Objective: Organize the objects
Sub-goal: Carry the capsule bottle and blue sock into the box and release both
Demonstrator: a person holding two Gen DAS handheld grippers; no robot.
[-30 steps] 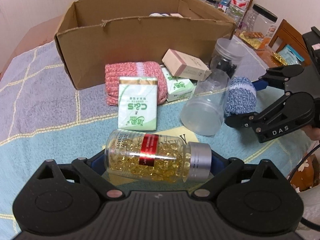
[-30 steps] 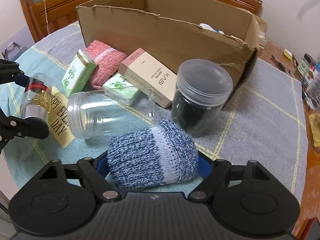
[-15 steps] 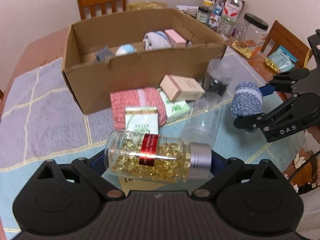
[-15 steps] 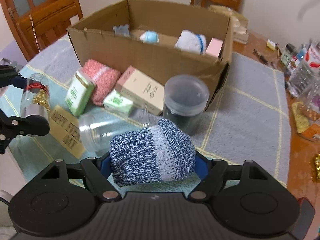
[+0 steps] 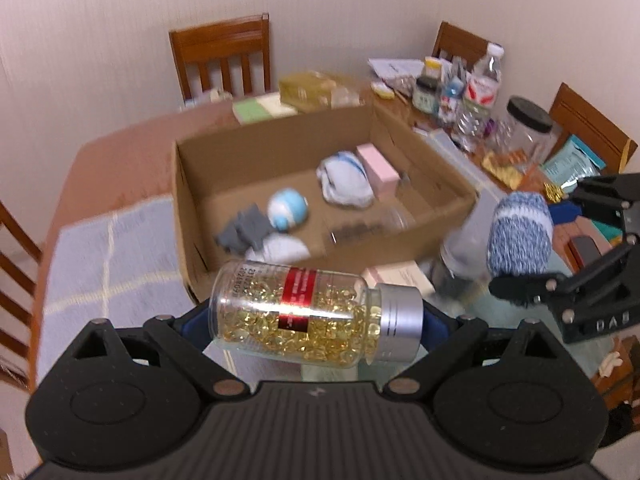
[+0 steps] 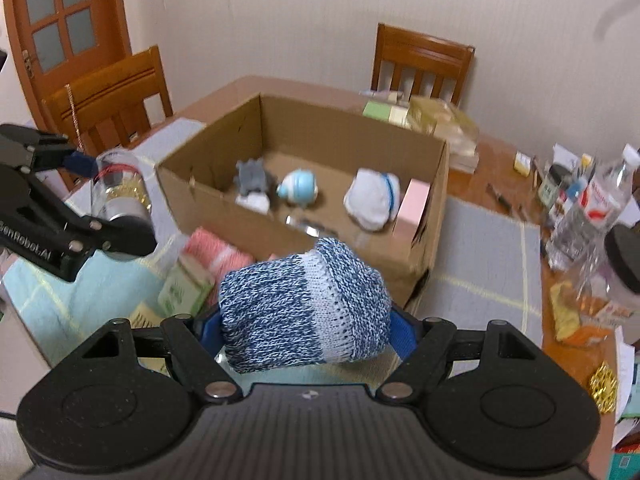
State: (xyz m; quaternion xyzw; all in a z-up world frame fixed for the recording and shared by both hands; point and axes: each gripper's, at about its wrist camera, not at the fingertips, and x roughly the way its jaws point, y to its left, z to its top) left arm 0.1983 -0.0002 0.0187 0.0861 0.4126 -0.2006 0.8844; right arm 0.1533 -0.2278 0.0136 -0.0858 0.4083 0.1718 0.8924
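Observation:
My left gripper (image 5: 316,316) is shut on a clear bottle of golden capsules (image 5: 308,316) with a red label and silver cap, held sideways in the air. My right gripper (image 6: 306,328) is shut on a rolled blue-and-white knit sock (image 6: 304,304), also lifted. Each gripper shows in the other's view, the left gripper (image 6: 112,204) at the left and the right gripper (image 5: 524,240) at the right. Ahead and below both stands an open cardboard box (image 5: 188,208) (image 6: 436,216) holding a white sock roll (image 5: 346,180), a pink carton (image 5: 378,168), a blue-white ball (image 5: 286,210) and a grey item (image 5: 244,228).
On the cloth in front of the box lie a pink knit roll (image 6: 218,252), a green tissue pack (image 6: 184,292) and a beige carton (image 5: 400,276). Bottles and jars (image 5: 472,88) crowd the table's right side. Wooden chairs (image 5: 224,60) stand around the table.
Both grippers have risen well above the table with their loads, so the inside of the box now shows. The items on the cloth have dropped lower and partly out of view.

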